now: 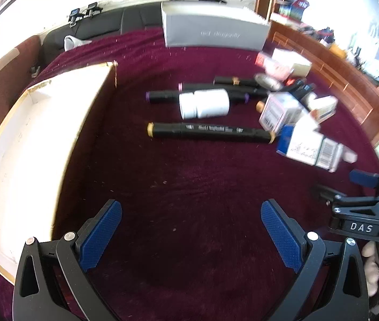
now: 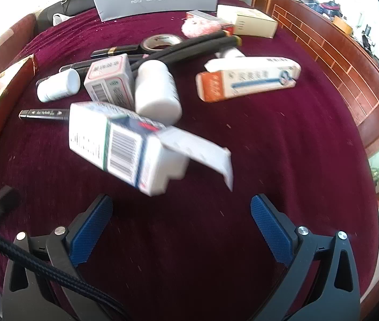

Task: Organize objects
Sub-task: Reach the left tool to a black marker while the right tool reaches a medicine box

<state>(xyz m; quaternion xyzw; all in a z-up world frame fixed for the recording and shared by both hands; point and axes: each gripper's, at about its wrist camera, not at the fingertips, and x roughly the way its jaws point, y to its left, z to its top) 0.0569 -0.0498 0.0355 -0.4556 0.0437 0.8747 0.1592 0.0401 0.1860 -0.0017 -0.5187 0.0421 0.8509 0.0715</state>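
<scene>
On the maroon cloth of the table point(image 1: 189, 187), everything lies loose: black markers point(image 1: 210, 131), white bottles point(image 1: 204, 104), and medicine cartons point(image 2: 125, 144) in a heap, with a roll of tape point(image 2: 161, 41) behind. The open white box point(image 1: 29, 147) at the left shows no items inside where visible, so the sorting seems barely begun. The left gripper point(image 1: 190, 234) and right gripper point(image 2: 181, 230) both hover with jaws spread wide, nothing between them. Nearly all the work appears left.
</scene>
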